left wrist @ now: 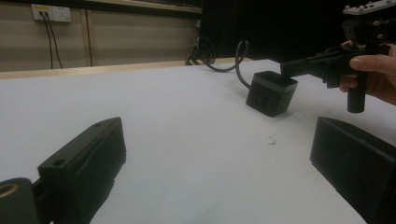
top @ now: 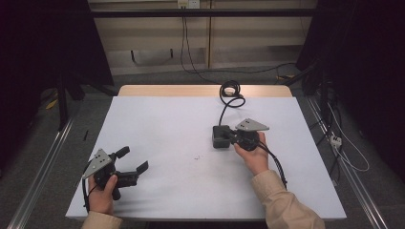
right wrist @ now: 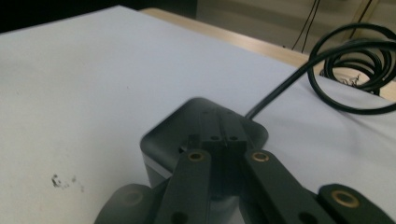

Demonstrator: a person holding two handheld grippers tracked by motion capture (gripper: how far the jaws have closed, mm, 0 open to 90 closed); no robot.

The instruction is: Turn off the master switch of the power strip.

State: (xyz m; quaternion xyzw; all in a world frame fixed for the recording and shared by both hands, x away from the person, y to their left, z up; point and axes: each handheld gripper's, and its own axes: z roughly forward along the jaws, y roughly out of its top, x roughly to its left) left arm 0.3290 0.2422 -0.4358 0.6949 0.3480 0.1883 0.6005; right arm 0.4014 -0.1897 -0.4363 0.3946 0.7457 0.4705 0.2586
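A black cube-shaped power box (top: 219, 138) sits on the white sheet right of centre, and its black cable (top: 231, 98) coils toward the far edge. My right gripper (top: 229, 135) is shut, with its tips over the box's top and nothing visibly between the jaws. The right gripper view has the closed jaws (right wrist: 223, 133) lying across the box (right wrist: 163, 140), the cable (right wrist: 355, 70) looping behind. My left gripper (top: 133, 160) rests near the front left corner, open and empty. From the left gripper view, its jaws (left wrist: 219, 154) stand wide apart, facing the box (left wrist: 271, 93) and the right gripper (left wrist: 290, 69).
A white sheet (top: 167, 124) covers the table, with a wooden strip (top: 191, 90) bare at the far edge. A small dark mark (top: 196, 157) lies on the sheet between the grippers. Dark stands and floor cables flank the table.
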